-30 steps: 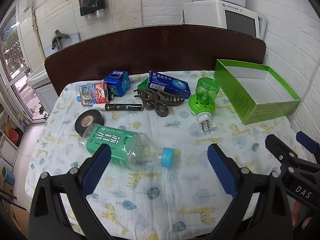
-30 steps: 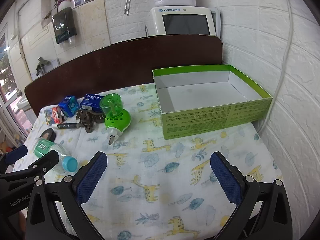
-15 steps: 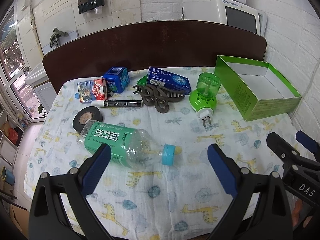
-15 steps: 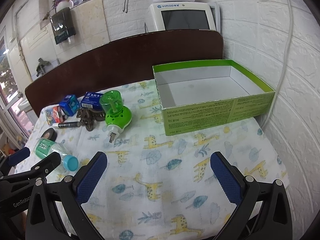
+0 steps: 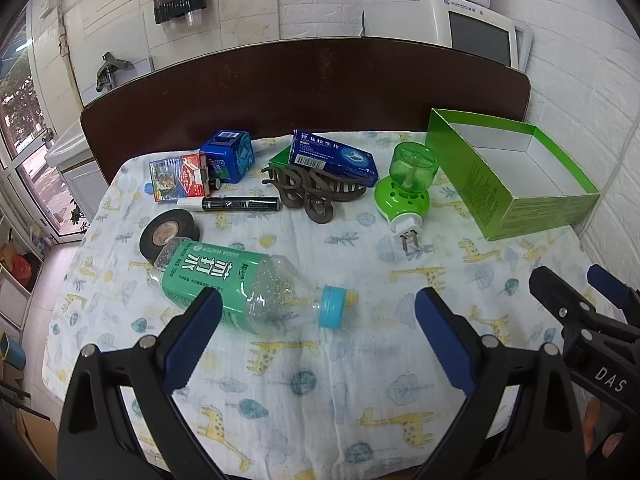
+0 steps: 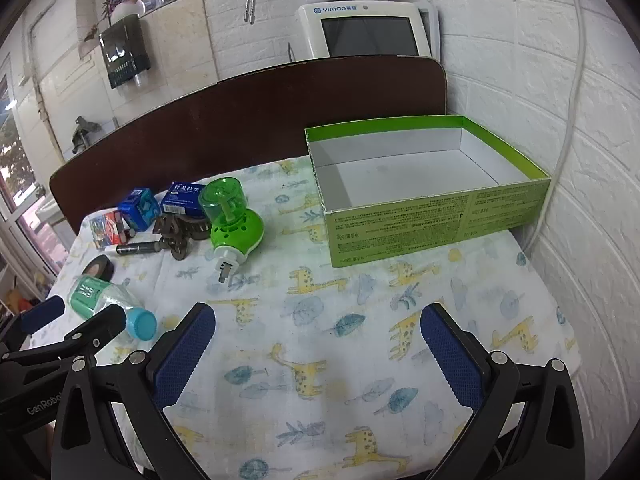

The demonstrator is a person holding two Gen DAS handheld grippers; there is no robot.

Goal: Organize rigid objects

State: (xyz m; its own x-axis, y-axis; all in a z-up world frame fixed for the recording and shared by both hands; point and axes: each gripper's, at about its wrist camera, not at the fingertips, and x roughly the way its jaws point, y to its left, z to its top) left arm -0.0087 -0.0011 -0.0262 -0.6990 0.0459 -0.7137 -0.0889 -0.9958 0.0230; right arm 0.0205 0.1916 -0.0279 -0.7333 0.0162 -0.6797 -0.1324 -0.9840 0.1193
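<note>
Both the left hand-held gripper [image 5: 316, 336] and the right hand-held gripper [image 6: 316, 344] gape wide, holding nothing, above the near table [image 6: 360, 360]. The bottle [image 5: 240, 284] lies near left; the green box [image 6: 432, 204] sits far right, empty.

Left gripper [image 5: 316, 332] and right gripper [image 6: 316, 340] — both spread, empty.

The left gripper [image 5: 316, 336] hides part of the bottle's [image 5: 224, 276] label.
</note>
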